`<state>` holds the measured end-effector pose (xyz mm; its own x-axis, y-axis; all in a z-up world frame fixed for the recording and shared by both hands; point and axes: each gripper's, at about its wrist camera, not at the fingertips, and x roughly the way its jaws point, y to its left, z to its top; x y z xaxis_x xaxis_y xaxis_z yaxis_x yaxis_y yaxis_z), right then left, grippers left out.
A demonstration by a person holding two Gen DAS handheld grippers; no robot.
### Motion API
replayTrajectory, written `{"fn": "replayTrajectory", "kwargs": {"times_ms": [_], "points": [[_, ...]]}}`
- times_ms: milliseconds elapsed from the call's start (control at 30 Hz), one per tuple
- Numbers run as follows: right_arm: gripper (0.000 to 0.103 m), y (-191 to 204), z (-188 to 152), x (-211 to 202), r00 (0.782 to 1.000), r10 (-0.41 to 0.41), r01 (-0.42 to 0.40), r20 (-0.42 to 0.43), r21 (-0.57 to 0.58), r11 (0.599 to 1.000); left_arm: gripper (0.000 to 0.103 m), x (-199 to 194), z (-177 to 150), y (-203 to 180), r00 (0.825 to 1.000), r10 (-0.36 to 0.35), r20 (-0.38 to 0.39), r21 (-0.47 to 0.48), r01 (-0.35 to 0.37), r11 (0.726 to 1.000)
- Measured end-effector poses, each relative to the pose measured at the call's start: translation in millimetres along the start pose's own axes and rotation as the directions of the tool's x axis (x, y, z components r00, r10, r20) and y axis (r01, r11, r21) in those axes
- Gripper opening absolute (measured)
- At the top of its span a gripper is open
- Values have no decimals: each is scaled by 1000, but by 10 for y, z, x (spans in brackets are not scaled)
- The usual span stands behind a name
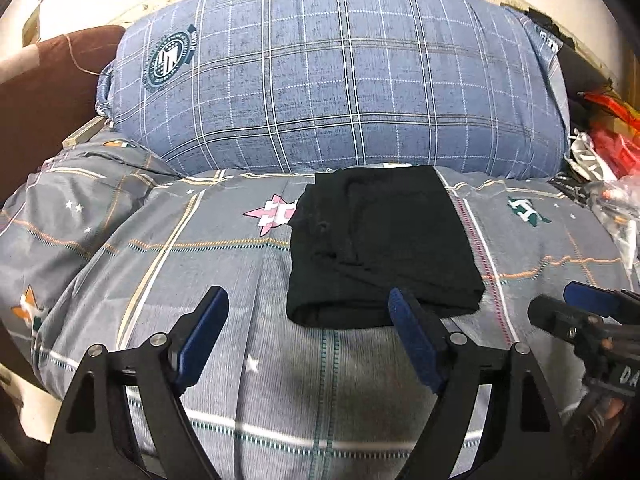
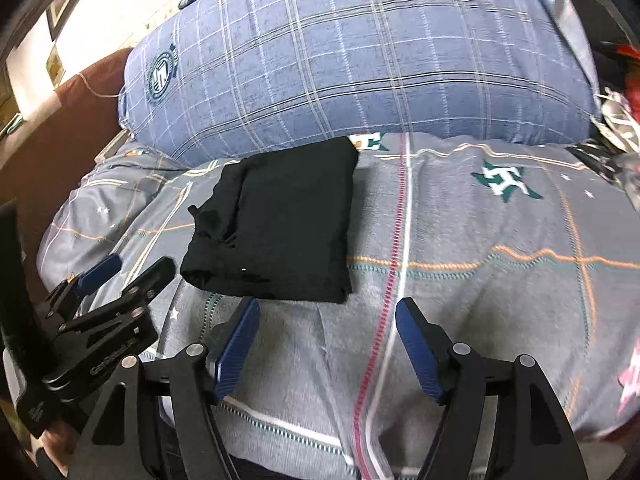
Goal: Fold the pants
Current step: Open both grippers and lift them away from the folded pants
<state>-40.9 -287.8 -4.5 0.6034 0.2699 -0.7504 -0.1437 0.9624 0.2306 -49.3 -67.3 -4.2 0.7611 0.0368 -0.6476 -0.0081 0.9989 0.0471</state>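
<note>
Because the pants already lie as a compact black rectangle, the work left looks like tidying, not folding.

Pants: the pants [image 1: 380,248] sit in the centre of the left wrist view, on the grey patterned duvet [image 1: 224,280], just in front of the blue plaid pillow [image 1: 340,80]; in the right wrist view they lie centre-left.

Left gripper: the left gripper [image 1: 308,308] has its jaws spread wide and holds nothing; its right-hand pad sits over the near edge of the pants, though contact cannot be told.

Right gripper: the right gripper [image 2: 328,316] is likewise wide open and empty, over bare duvet just below the near edge of the bundle.

Loose spot: along the left edge of the bundle in the right wrist view a small flap of cloth juts out.

Step in hand: probably a final check or squaring of the fold.

Doing it well: press lightly from above, tuck the jutting flap inward, and avoid pinching a single layer, which would likely drag the stack open.

Risk: the soft, uneven duvet may let the bundle shift.
</note>
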Motion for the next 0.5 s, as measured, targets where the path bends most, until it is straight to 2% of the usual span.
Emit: {"fn": "replayTrajectory", "kwargs": {"times_ms": [200,300,500], "points": [[72,20,-4,-165,998,-42,42,52,2,999,83,-74,-37,-39,1000,20,13,4,-20,1000],[72,41,0,-227,998,-32,32,61,-7,999,83,-133,-38,-59,999,19,26,0,-19,1000],[72,189,-86,-340,995,-50,56,89,-65,996,85,-188,-83,-79,999,31,20,-5,-31,1000]]}}
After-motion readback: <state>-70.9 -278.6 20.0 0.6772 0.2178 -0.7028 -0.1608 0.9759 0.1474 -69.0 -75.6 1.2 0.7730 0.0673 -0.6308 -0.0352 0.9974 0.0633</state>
